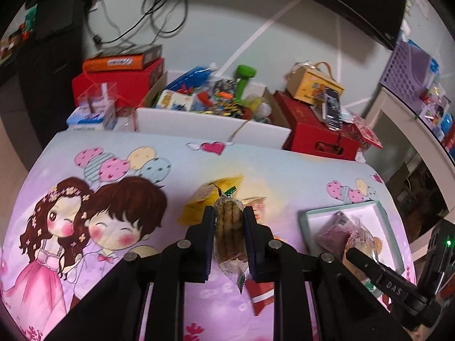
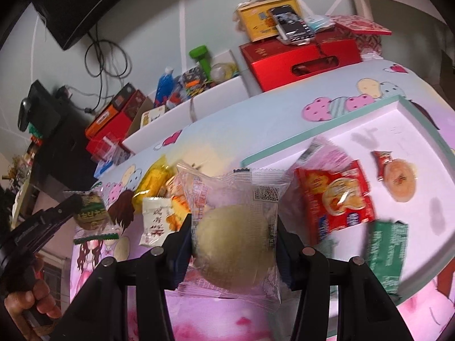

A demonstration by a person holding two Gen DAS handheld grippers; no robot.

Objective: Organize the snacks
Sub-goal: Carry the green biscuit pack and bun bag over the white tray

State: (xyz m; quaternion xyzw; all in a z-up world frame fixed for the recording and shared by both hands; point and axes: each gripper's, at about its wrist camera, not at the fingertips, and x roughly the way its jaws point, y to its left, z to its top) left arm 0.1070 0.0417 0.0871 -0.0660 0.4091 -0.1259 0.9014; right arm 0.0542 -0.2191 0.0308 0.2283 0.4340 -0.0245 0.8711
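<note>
In the left wrist view, the left gripper (image 1: pixel 229 216) sits at centre bottom with its black jaws clamped on a clear-wrapped pack of brown biscuits with green zigzag ends (image 1: pixel 229 227), held above the cartoon-printed pink and blue cloth (image 1: pixel 85 213). Behind the pack, at frame centre, lies a yellow snack packet (image 1: pixel 199 207), and a red wrapper with a white stripe (image 1: pixel 261 298) shows below the jaws. At right, a shallow white box with a pale green rim (image 1: pixel 381 213) holds blurred wrapped snacks, and the right gripper's black finger (image 1: pixel 378 272) crosses its near edge. In the right wrist view, the right gripper (image 2: pixel 234 233) at centre bottom grips a clear packet with a round pale green cake (image 2: pixel 233 244). To the right, the white box (image 2: pixel 369 130) contains a red snack bag (image 2: pixel 335 201), a round orange sweet in clear wrap (image 2: pixel 398 182) and a green packet (image 2: pixel 386 255). At left, the left gripper's finger (image 2: pixel 57 213) carries the biscuit pack (image 2: pixel 91 210), with a person's hand (image 2: pixel 25 307) at lower left.
</note>
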